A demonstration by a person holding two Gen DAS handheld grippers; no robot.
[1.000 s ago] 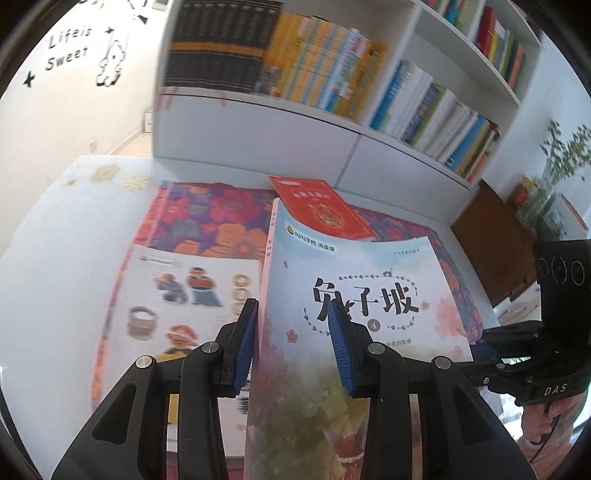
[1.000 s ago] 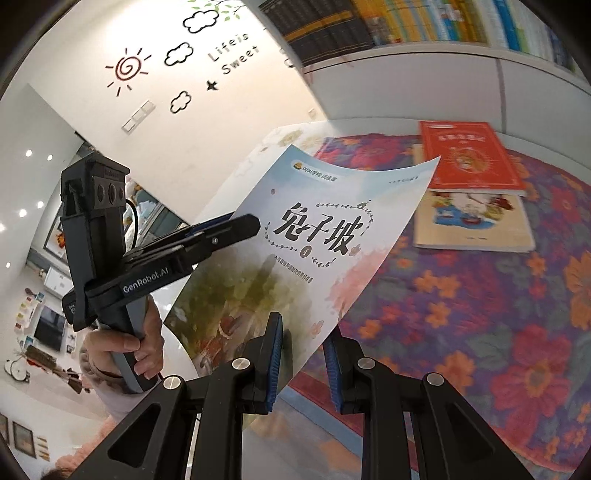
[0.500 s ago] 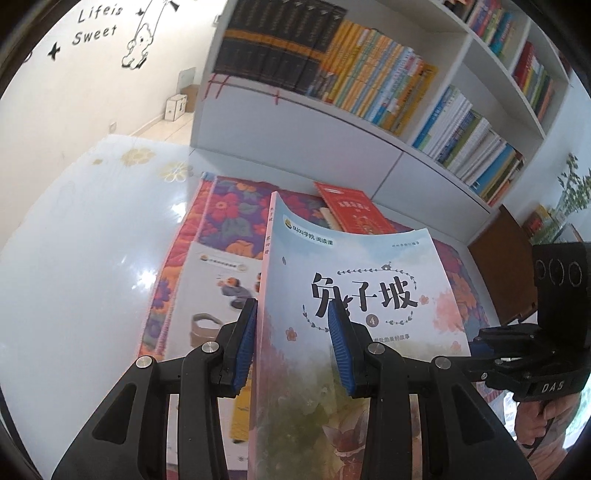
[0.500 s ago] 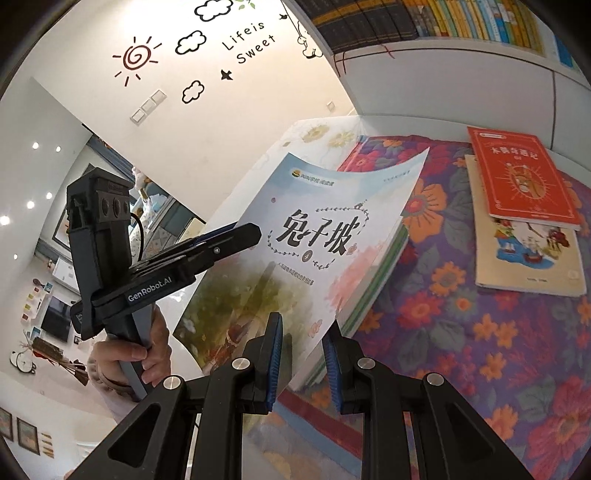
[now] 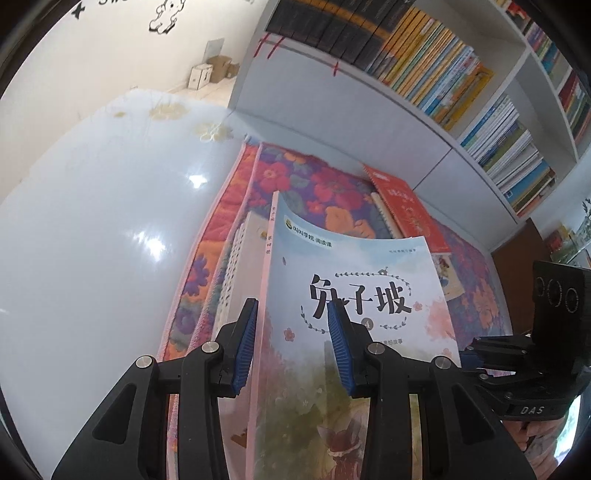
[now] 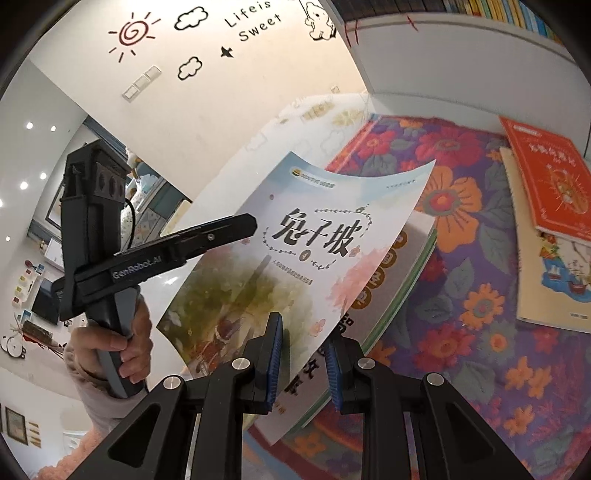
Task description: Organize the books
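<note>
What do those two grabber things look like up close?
Both are black plastic with silver screws. Each claw, left and right, has two fingers with ribbed blue pads. The left one says "GenRobot.AI" in white, has a grey handle and a black cable; the right says "DAS". Both have round lenses on top. A pinkish fuzzy sleeve shows.

"兔子坡" and "4" stood on the pale book cover, "GenRobot.AI" on the left gripper at nine o'clock, "Lifeis Sweet" on the wall at twelve, "DAS" on the right gripper

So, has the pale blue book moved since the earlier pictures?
Yes. The pale blue book has come down and leftward, away from the red book, and now hangs over a thick book.
</note>
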